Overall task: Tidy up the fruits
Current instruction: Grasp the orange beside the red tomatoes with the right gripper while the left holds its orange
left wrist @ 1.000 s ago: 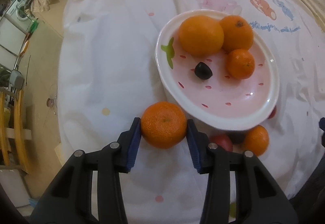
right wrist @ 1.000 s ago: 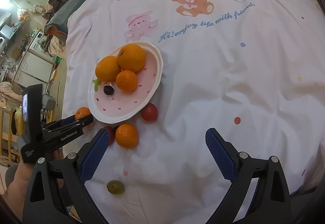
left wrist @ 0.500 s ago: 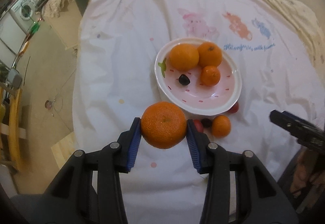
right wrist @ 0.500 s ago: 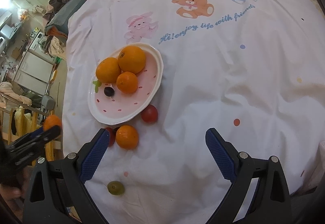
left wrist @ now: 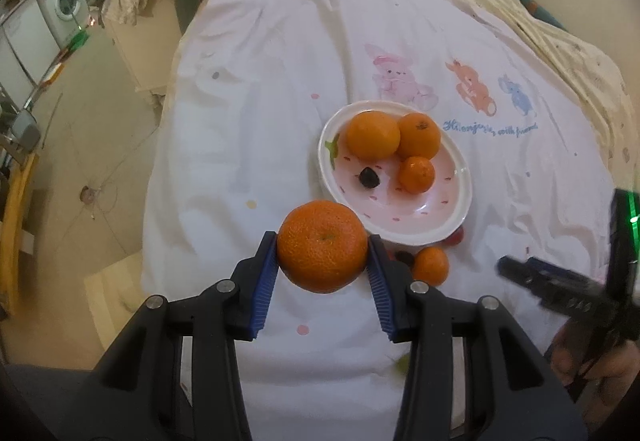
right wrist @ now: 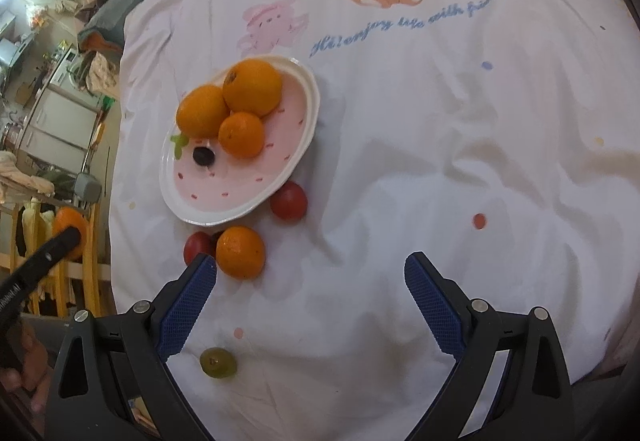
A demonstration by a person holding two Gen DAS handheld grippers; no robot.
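Fruit is what we are sorting here, and in the left wrist view we have a mandarin (left wrist: 322,245) clamped between the blue pads of our left gripper (left wrist: 322,261) at centre frame, held clear of the sheet (left wrist: 256,145), seemingly so it can go to the plate (left wrist: 460,217) just above and right. That pink plate already carries three oranges and a dark grape (left wrist: 369,177); a small orange (left wrist: 430,265) lies on the cloth by its near rim. Upper left we see a washing machine (left wrist: 66,3) and a bare floor.

In the right wrist view our right gripper (right wrist: 310,301) hangs spread wide and grasping nothing at the bottom of the frame. Above its left pad sit the small orange (right wrist: 240,252) and a red tomato (right wrist: 197,245); another tomato (right wrist: 289,201) touches the plate (right wrist: 224,215); a green grape (right wrist: 218,361) lies low between the fingers. The sheet (right wrist: 440,161) is white, wrinkled, printed with cartoon animals; clutter fills the upper left.
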